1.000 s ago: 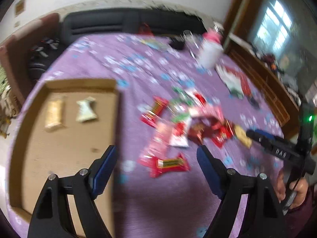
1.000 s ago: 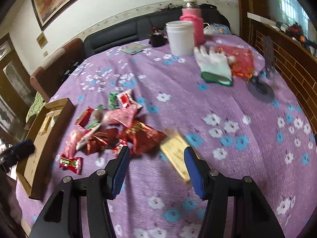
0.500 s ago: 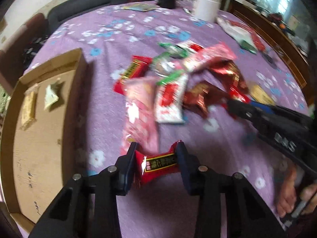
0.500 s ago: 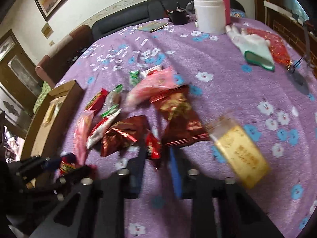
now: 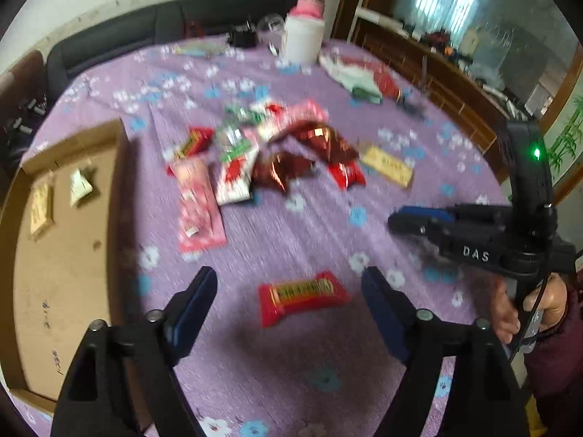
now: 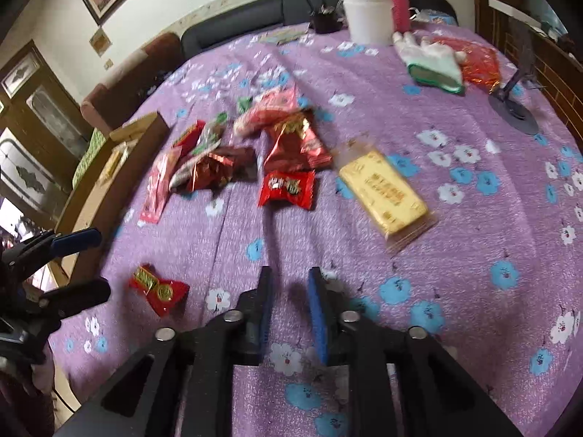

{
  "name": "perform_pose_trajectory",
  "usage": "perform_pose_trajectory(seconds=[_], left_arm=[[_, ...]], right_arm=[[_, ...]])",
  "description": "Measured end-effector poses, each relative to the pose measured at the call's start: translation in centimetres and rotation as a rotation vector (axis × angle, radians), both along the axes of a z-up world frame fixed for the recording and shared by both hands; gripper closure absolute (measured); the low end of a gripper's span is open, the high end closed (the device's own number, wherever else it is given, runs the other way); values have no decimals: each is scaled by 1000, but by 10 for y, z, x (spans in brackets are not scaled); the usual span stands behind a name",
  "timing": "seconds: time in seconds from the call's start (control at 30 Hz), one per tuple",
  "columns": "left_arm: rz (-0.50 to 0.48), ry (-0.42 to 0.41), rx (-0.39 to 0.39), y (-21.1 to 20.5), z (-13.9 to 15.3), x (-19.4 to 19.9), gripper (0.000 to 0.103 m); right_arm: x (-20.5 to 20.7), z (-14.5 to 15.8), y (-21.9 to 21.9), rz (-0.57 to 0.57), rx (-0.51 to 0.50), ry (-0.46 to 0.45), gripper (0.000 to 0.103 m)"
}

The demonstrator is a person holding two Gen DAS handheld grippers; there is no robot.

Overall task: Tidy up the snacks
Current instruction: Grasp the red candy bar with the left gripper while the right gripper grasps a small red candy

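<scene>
The small red candy bar with the gold label (image 5: pixel 302 296) lies flat on the purple flowered tablecloth (image 5: pixel 291 364), loose between the pads of my left gripper (image 5: pixel 289 309). Its jaws are opening and stand wide, neither pad touching the wrapper.

My right gripper (image 6: pixel 289 313) has a narrow gap that is opening, with only bare cloth between the blue pads. From the right wrist view that red bar (image 6: pixel 158 289) sits left of my right gripper.

Beyond the red bar is the heap of mixed snack packets (image 5: pixel 269 153): red, pink, foil maroon, green and white, blurred so I can't read labels. A red twist-end candy (image 6: pixel 288 187) lies at the heap's near edge, a flat yellow packet (image 6: pixel 386 195) just right of the heap.

Left of the red bar is the shallow cardboard tray (image 5: pixel 65 255), holding two pale wrapped pieces (image 5: pixel 60 193) near its far end.

Far past the heap stand a white plastic tub (image 6: pixel 370 16) and a pink bottle (image 6: pixel 391 0), with a white and green glove (image 6: pixel 433 63) lying beside them.
</scene>
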State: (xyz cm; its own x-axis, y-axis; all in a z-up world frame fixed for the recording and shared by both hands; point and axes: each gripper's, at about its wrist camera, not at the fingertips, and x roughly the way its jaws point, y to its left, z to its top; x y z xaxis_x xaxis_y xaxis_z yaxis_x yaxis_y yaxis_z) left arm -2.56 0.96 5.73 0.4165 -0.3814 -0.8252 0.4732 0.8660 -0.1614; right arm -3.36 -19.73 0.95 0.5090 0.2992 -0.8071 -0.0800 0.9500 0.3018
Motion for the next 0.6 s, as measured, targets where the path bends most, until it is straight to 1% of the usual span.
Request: perform_pose_trajectory(seconds=[0.03,0.1,0.13,0.2,0.3,0.4,0.43,0.5,0.53,0.57,0.6], left_arm=[[-4,-1,-10,1,-1,1,21],[-22,-28,6,-3,-3,2,21],[-28,-47,29,-6,-6,3,21],[-62,-65,68,-16,-14,4,21],[-108,-77,112,-27,-24,0,22],[-138,-120,192,-38,-35,-6,22],[-148,-131,222,-42,-39,-8,22],[-164,-136,271,-48,-49,-11,22],[-160,-144,266,-47,-50,-13,22],[-159,-140,255,-47,-50,-13,28],[-166,-106,216,-44,-49,-12,35]], right_arm=[[2,1,-1,-9,16,-4,63],[6,3,-1,-27,59,-12,52],[11,3,-1,-39,94,-18,50],[21,5,3,-62,112,-11,50],[40,0,13,-97,88,14,50],[52,-5,21,-110,52,27,50],[55,-5,24,-121,33,12,50],[60,-5,30,-122,-4,10,50],[62,-5,32,-122,-24,10,50],[62,-5,34,-122,-45,6,53],[63,-5,35,-119,-62,5,69]])
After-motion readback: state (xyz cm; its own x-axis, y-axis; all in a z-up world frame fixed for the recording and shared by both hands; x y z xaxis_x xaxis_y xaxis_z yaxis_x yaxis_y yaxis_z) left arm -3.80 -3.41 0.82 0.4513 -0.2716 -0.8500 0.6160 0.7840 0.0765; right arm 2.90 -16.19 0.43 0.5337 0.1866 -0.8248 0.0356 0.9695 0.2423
